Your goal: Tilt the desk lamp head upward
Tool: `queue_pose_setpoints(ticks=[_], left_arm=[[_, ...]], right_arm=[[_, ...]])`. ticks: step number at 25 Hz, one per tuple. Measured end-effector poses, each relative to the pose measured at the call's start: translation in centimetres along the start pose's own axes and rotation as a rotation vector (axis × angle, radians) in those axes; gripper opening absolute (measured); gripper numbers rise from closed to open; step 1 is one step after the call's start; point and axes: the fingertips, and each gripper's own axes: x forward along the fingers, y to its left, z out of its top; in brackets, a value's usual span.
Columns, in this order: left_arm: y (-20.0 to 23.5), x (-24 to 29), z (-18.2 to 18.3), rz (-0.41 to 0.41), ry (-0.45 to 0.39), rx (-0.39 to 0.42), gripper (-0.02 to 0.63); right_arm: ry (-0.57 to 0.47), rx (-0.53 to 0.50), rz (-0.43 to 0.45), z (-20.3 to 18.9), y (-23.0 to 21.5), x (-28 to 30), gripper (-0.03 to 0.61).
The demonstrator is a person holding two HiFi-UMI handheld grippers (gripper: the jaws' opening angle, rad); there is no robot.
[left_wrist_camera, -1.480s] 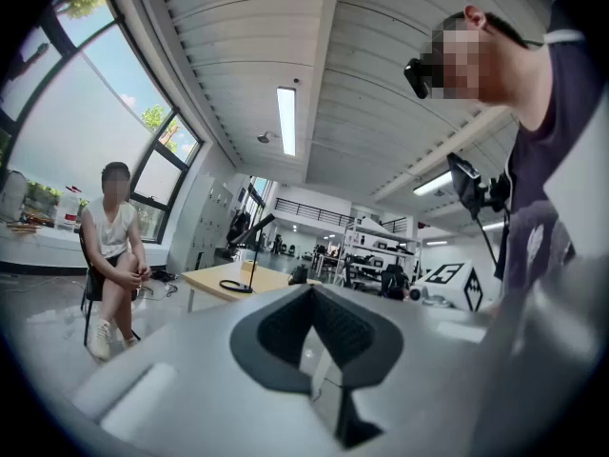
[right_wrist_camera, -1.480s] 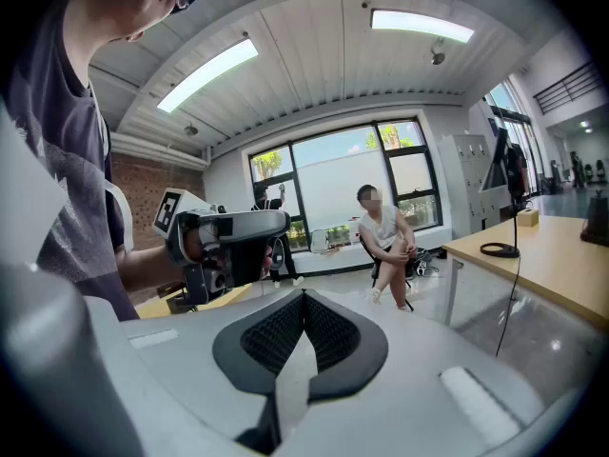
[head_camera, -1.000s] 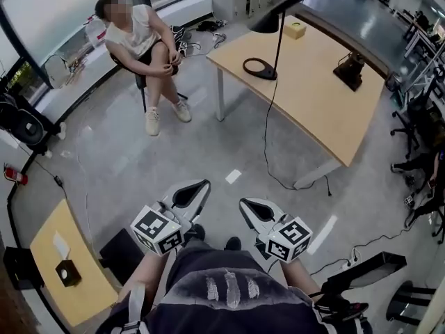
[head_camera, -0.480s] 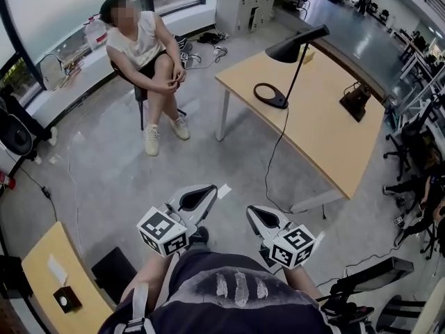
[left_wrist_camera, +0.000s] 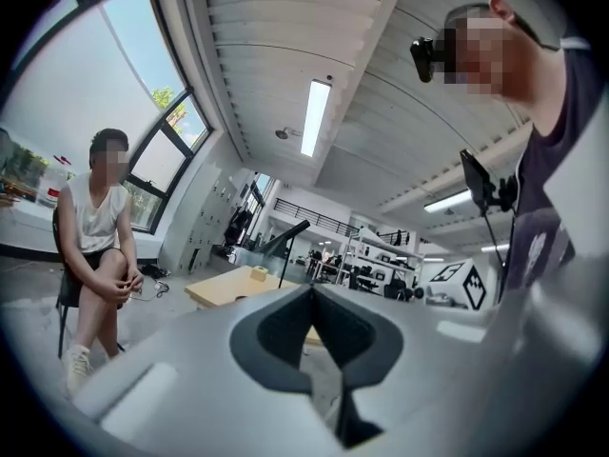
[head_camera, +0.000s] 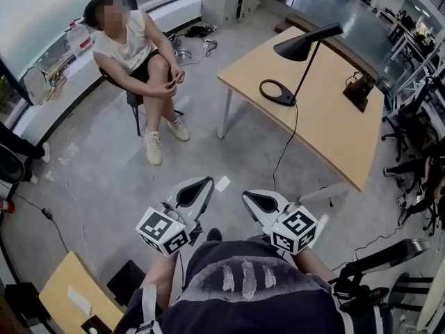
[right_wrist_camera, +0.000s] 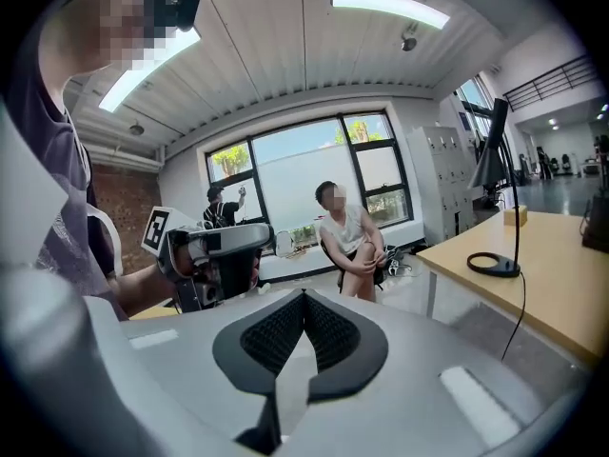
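Black desk lamp (head_camera: 300, 47) stands on the wooden counter (head_camera: 327, 127) at 1 o'clock in the head view, well apart from me. My left gripper (head_camera: 206, 181) and right gripper (head_camera: 246, 196) sit near 6 o'clock, both jaws pressed together, nothing held.

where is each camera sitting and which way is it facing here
Head view: on the wearer's head, looking steeply down at the floor, desk and lamp; shows wearer's torso, left gripper, right gripper.
Left gripper view: on the left gripper, looking along its shut jaws toward the desk; wearer's torso at right.
Right gripper view: on the right gripper, looking along its shut jaws toward a seated person; left gripper at left.
Shared: all three show the lamp and seated person.
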Motion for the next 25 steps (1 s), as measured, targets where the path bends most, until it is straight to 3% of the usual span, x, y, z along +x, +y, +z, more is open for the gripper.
queue_pose_setpoints(ticks=[8,13,19,25], left_arm=[[2.8,2.2,-0.4,-0.006,0.027,-0.029,0.002],[4.6,5.0,-0.2,0.017,0.069,-0.009,0.002],[7.8,12.6,-0.4,0.016,0.157,-0.015,0.002],[5.7,23.6,-0.2,-0.073,0.177,0.036,0.002]], right_arm=[[0.011,0.051,-0.049,0.4,-3.9,2.3,-0.002],[-0.022,0.087,-0.032,1.0,-7.3,4.1,-0.002],[-0.038,0.139,0.007,2.7,-13.6,6.8,-0.002],[-0.067,0.188,-0.105,2.4,-23.6,2.5,-0.001]])
